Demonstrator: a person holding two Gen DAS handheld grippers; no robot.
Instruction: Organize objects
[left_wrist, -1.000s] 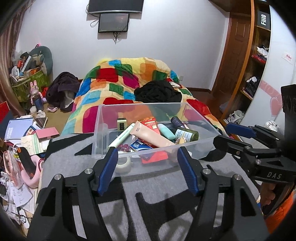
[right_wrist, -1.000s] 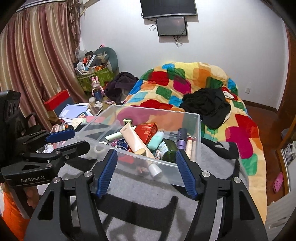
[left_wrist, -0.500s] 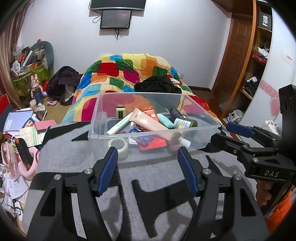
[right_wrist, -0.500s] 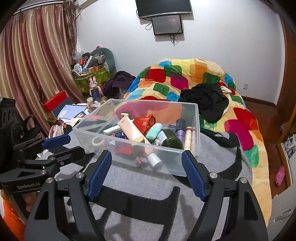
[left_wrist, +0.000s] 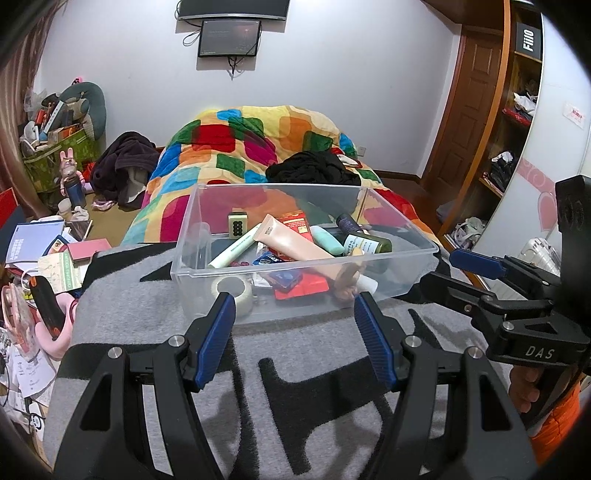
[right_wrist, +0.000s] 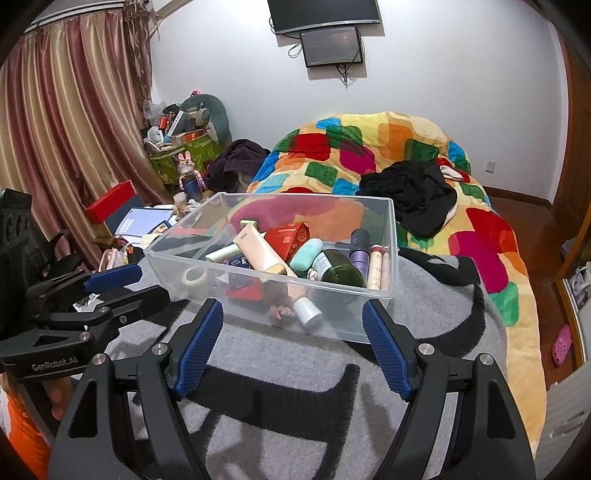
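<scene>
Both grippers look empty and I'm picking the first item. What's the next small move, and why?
Probably ease the right gripper, jaws open and empty, forward over the clear bin rim toward the beige tube. It lies on top of the pile, so it seems easiest to lift.

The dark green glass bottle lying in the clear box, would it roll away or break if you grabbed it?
The dark green glass bottle lies on its round side, so it would probably roll once freed. For now the purple tube and mint green case seem to wedge it. It looks like glass, so likely heavy, slippery between pads, and breakable if dropped.
</scene>
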